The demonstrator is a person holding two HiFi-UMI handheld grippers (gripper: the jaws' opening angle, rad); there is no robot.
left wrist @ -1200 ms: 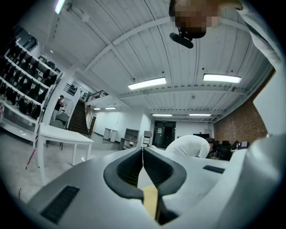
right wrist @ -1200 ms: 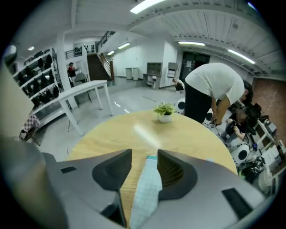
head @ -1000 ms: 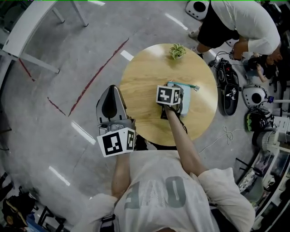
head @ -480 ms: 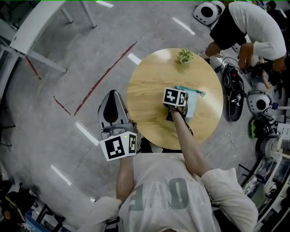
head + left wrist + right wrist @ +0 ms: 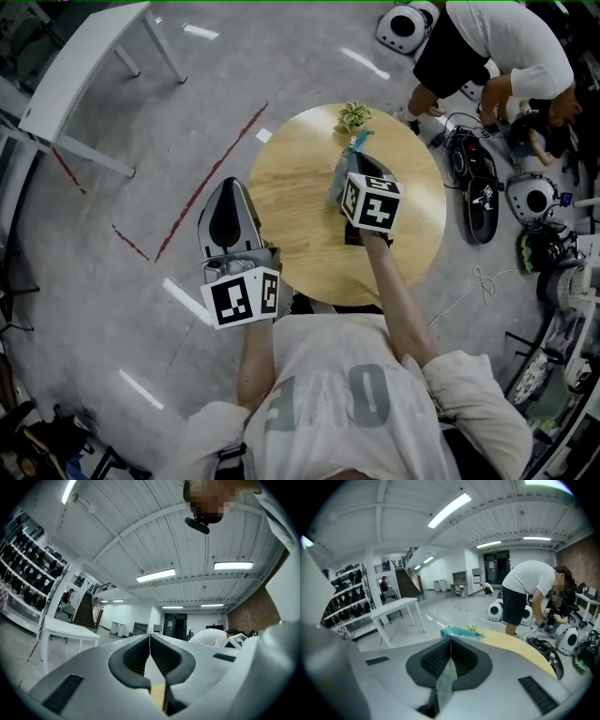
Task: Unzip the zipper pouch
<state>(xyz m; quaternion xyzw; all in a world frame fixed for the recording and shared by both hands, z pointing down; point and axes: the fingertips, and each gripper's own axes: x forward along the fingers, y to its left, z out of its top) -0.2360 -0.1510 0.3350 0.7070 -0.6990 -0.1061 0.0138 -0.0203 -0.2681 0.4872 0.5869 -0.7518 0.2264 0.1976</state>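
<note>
Your right gripper (image 5: 450, 644), just closed, pinches the zipper pouch (image 5: 341, 178) above the surface (image 5: 291, 202); your left gripper (image 5: 150, 641) is pressed together, empty

I've got the zipper pouch (image 5: 341, 174) up off the round table (image 5: 291, 220). It's pale grey-green cloth with a teal zipper edge on top, hanging edge-on, pinched in my right gripper (image 5: 450, 641), whose jaws have just been closing.

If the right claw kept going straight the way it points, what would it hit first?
Most likely the small potted plant near the round table's far edge, just past the zipper pouch that the right claw has just closed on; depth is hard to judge.
</note>
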